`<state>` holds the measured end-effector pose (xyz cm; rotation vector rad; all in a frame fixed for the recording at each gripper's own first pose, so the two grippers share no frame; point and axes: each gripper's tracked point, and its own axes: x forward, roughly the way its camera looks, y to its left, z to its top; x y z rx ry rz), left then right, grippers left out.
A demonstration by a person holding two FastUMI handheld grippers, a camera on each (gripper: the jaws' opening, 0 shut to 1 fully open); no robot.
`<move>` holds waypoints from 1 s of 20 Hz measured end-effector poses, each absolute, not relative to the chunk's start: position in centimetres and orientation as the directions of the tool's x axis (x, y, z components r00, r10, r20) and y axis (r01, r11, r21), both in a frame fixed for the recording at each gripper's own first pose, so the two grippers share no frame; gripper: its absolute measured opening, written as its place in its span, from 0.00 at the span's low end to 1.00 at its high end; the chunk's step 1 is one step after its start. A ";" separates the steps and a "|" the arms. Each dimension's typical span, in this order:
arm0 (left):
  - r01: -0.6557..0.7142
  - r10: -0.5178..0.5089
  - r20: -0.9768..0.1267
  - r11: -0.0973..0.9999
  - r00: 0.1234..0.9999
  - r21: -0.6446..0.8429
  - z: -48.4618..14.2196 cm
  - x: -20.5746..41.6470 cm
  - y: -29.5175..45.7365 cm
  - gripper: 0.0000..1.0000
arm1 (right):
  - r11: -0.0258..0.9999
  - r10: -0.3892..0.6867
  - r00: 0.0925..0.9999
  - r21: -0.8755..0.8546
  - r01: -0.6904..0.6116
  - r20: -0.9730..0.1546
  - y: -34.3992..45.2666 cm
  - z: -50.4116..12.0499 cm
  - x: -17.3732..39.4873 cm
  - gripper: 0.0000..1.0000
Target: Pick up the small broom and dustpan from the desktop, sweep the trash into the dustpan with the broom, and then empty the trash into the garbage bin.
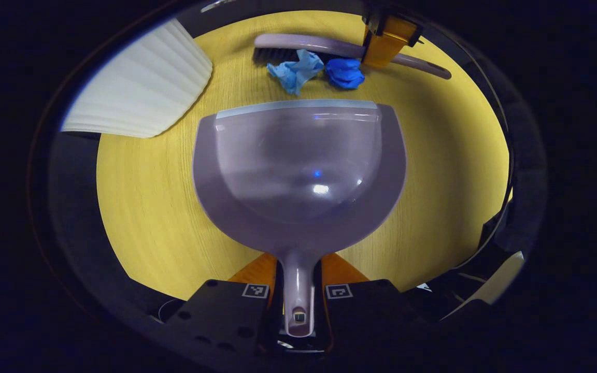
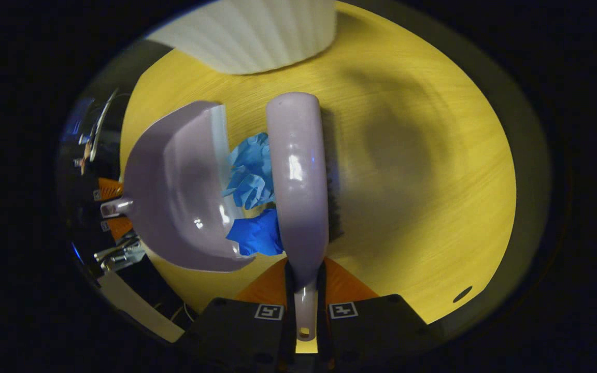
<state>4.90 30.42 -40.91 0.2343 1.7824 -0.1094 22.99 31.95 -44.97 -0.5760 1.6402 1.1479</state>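
A lilac dustpan (image 1: 298, 171) lies flat on the round yellow tabletop (image 1: 143, 207), its handle clamped in my left gripper (image 1: 298, 282), which is shut on it. Just past the pan's front lip lie two trash wads, a light blue crumple (image 1: 296, 70) and a darker blue one (image 1: 345, 72). Behind them rests the lilac broom (image 1: 329, 49), dark bristles down. In the right gripper view, my right gripper (image 2: 304, 290) is shut on the broom handle; the broom (image 2: 298, 176) presses against the light blue wad (image 2: 252, 173) and dark blue wad (image 2: 257, 233), which touch the dustpan (image 2: 174, 191) lip.
A white ribbed garbage bin (image 1: 143, 88) stands at the table's far left edge, seen also as the bin (image 2: 257, 31) at the top of the right gripper view. The yellow table (image 2: 423, 181) stretches bare to the broom's right. Dark floor surrounds the table.
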 end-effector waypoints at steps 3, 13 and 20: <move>0.232 0.104 -0.975 0.971 -0.198 0.057 -40.9 4.8 30.7 0.23 | 0.341 0.158 -0.496 0.518 -0.784 -0.854 31.8 -43.5 19.7 0.17; 0.186 0.083 -0.995 0.980 -0.063 0.070 -39.4 5.9 30.3 0.25 | 0.531 0.544 -0.341 0.629 -0.568 -0.767 29.8 -38.2 25.8 0.17; 0.149 0.090 -0.992 0.983 0.092 0.103 -38.0 6.4 30.3 0.25 | 0.642 0.719 0.023 0.651 -0.404 -0.695 22.8 -34.1 27.0 0.17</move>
